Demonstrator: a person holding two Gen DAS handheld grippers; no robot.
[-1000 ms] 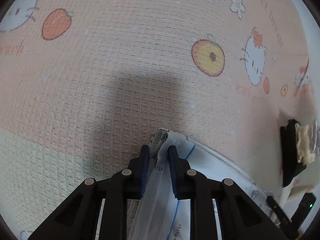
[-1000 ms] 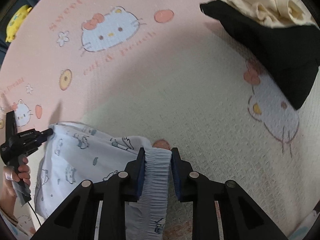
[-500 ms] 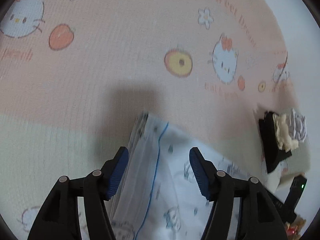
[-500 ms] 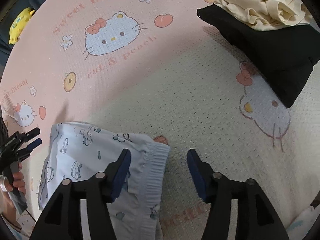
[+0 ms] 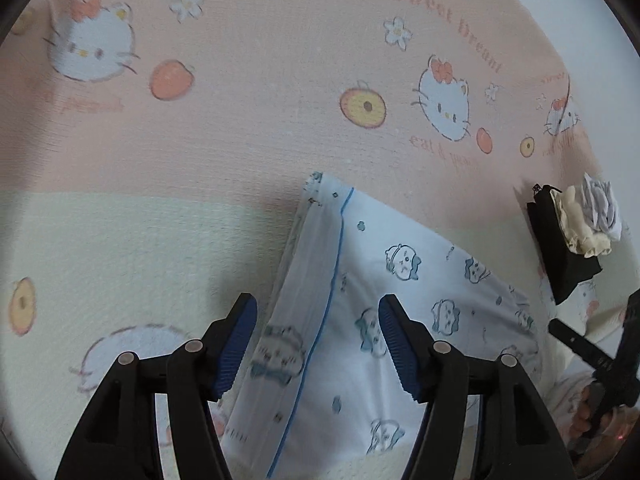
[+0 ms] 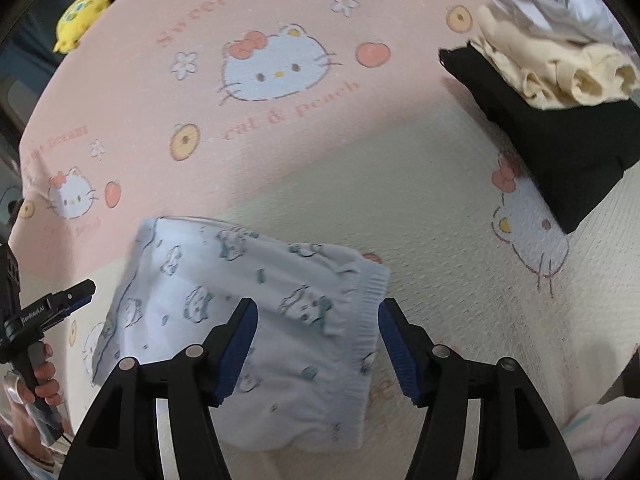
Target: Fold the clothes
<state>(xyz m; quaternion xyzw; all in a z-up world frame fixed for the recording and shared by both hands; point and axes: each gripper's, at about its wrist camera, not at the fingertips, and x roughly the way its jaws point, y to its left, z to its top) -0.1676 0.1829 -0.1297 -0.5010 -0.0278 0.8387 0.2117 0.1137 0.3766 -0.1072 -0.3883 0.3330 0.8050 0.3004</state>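
Plainly soft and light, the folded pale-blue printed garment (image 6: pixel 256 320) lies limp on the bedspread (image 6: pixel 400 200); pinch its ribbed waistband. Left gripper (image 5: pixel 318 346) jaws spread; right gripper (image 6: pixel 318 346) jaws opening, apparently clear of cloth.

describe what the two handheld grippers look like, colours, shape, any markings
Both the left gripper and the right gripper are matte black with angular, cut-out arms and round silver rivets at the pivots. Each finger ends in a ribbed dark-blue pad. From the right wrist view, the left gripper's black pistol-style handle bears small white lettering too small to read.
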